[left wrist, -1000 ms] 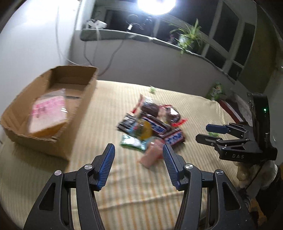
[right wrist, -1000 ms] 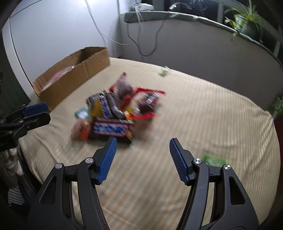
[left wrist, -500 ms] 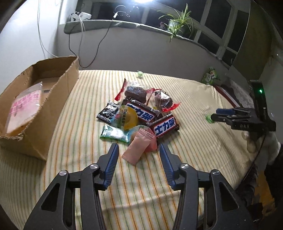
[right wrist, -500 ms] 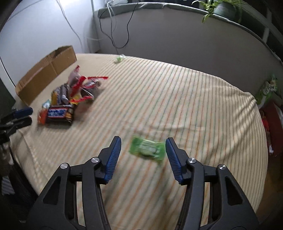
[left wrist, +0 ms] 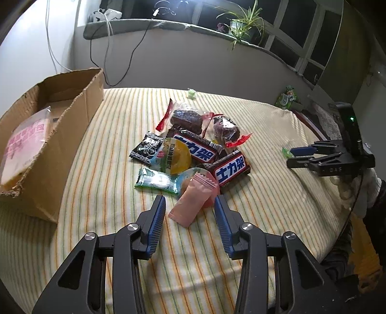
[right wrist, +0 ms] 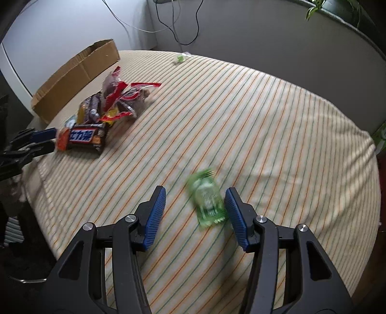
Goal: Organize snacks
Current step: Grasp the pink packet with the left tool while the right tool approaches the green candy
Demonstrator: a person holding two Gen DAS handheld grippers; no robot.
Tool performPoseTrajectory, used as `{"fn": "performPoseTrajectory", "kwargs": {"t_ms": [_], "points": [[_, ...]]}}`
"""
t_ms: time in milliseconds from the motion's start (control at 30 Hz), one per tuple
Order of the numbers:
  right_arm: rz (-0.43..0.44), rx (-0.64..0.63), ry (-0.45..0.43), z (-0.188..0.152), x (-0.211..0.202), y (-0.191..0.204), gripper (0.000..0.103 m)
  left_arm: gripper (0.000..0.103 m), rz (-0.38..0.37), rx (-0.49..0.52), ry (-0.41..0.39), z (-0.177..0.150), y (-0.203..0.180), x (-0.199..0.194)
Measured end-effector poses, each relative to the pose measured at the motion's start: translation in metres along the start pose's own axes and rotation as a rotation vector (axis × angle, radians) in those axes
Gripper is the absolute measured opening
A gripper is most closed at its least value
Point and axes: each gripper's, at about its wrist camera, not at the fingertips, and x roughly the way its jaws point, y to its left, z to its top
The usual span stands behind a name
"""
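Observation:
A pile of snacks (left wrist: 193, 149) lies on the striped tablecloth (left wrist: 120, 135); the same snack pile (right wrist: 106, 113) shows in the right wrist view. My left gripper (left wrist: 190, 212) is open, its fingers on either side of a pink sachet (left wrist: 193, 200) at the pile's near edge. My right gripper (right wrist: 195, 205) is open around a green candy packet (right wrist: 207, 198) that lies apart from the pile. The cardboard box (left wrist: 48, 135) at the left holds a pink-printed bag (left wrist: 21, 145).
A small green candy (left wrist: 191, 93) lies at the far side of the table. A green bag (left wrist: 287, 96) sits beyond the far right edge. Cables hang down the wall behind the table. A plant (left wrist: 241, 21) stands on the window ledge.
My left gripper moved toward the pile and now brackets the pink sachet. My right gripper swung right, away from the pile, and came down over the green packet.

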Motion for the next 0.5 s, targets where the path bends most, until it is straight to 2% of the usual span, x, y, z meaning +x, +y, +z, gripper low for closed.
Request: {"fn": "performPoseTrajectory", "kwargs": {"t_ms": [100,167,267,400,500], "points": [[0.006,-0.013,0.016,-0.007,-0.003,0.003,0.054,0.039,-0.003,0.002,0.008,0.002,0.001,0.004],[-0.006,-0.029,0.018,-0.009,-0.003,0.006,0.052,0.033,0.000,0.011,0.018,0.002,0.000,0.009],[-0.043,-0.035,0.017,-0.010,-0.002,0.008,0.045,0.030,0.002,0.015,0.022,0.002,-0.002,0.014],[-0.079,-0.023,0.012,-0.012,-0.006,0.006,0.027,0.024,0.010,0.027,0.021,0.000,-0.005,0.012],[-0.108,-0.036,0.012,-0.013,-0.006,0.008,0.026,0.019,0.018,0.028,0.022,0.000,-0.004,0.013]]}}
